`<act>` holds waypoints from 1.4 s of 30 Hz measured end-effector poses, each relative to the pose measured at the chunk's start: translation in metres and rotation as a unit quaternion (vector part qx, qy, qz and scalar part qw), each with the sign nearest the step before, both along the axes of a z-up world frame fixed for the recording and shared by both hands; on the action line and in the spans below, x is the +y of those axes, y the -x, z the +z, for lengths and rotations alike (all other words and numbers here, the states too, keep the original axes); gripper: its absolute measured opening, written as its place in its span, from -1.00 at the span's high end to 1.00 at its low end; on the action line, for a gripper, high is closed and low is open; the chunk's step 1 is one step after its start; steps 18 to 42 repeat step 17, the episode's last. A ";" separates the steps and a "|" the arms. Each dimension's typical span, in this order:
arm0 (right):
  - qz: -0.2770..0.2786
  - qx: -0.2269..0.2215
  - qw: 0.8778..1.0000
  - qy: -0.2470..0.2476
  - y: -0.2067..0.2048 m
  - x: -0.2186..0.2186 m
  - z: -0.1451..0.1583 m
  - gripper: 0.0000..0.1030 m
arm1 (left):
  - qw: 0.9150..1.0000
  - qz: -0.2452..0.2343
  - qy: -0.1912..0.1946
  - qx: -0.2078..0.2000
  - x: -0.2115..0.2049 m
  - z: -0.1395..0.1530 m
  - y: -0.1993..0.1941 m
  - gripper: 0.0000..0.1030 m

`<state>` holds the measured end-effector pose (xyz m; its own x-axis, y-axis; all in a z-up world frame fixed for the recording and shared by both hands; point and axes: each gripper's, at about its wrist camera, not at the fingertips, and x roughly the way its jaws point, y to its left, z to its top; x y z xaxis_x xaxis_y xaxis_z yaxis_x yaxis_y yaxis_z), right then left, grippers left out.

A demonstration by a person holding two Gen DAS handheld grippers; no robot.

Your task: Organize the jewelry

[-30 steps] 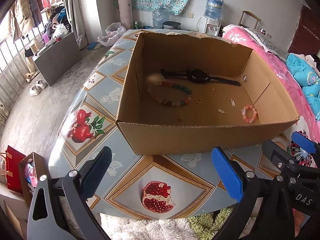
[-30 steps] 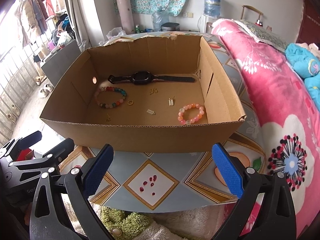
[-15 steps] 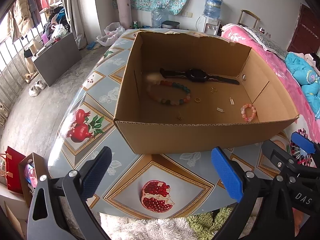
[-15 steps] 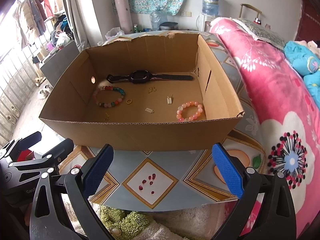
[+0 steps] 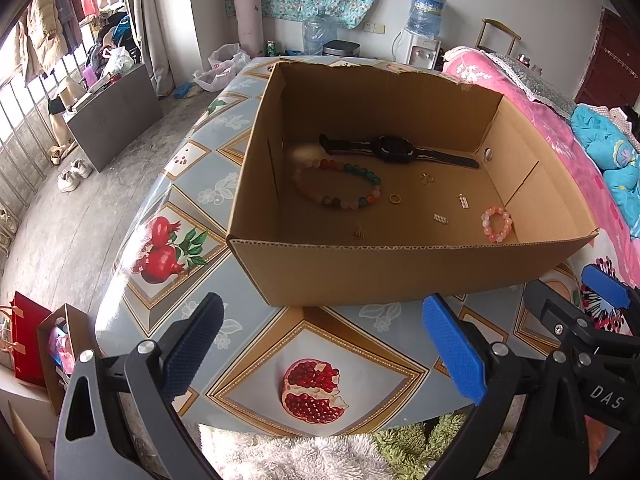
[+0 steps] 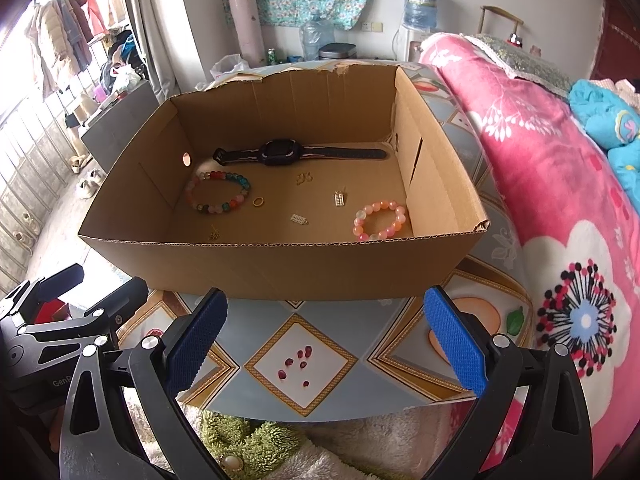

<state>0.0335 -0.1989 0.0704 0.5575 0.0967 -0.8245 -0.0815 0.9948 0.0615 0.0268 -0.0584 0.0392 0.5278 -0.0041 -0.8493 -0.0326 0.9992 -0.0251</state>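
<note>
Since the frames a second ago, both cameras have drawn back a little and risen, so the cardboard box sits slightly farther off and more of its floor shows; nothing inside it has shifted. Both tools hold as before: the left gripper and the right gripper hover above the near edge of the table, short of the box, each with its blue pads spread wide and nothing between them.

The jewelry lies scattered on the box floor. A black watch is laid out flat along the far wall, its strap fully extended so the long axis runs left to right, the dark face slightly left of centre. Just in front of its left end lies a multicoloured bead bracelet, a loop of red, green, blue and pale beads lying flat. A small gold ring rests just right of that loop. A pink bead bracelet, smaller, in peach, pink and milky white, sits in the near right part of the floor, close to the right wall. Between the two bracelets are tiny pieces: a gold pair near the watch, two small silver charms, and a gold trinket close to the near wall; they are too small to make out further.

The tablecloth carries a pomegranate print on grey-blue tiles. A pink floral quilt lies to the right.
</note>
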 end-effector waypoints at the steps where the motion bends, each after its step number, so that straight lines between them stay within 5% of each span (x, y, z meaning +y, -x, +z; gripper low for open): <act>1: 0.000 0.000 1.000 0.000 0.000 0.000 0.000 -0.84 | 1.000 0.000 0.000 0.000 0.000 0.000 0.000 -0.90; 42: 0.000 0.001 1.000 -0.001 0.000 0.001 0.000 -0.84 | 1.000 0.002 -0.001 0.003 0.000 0.000 0.001 -0.89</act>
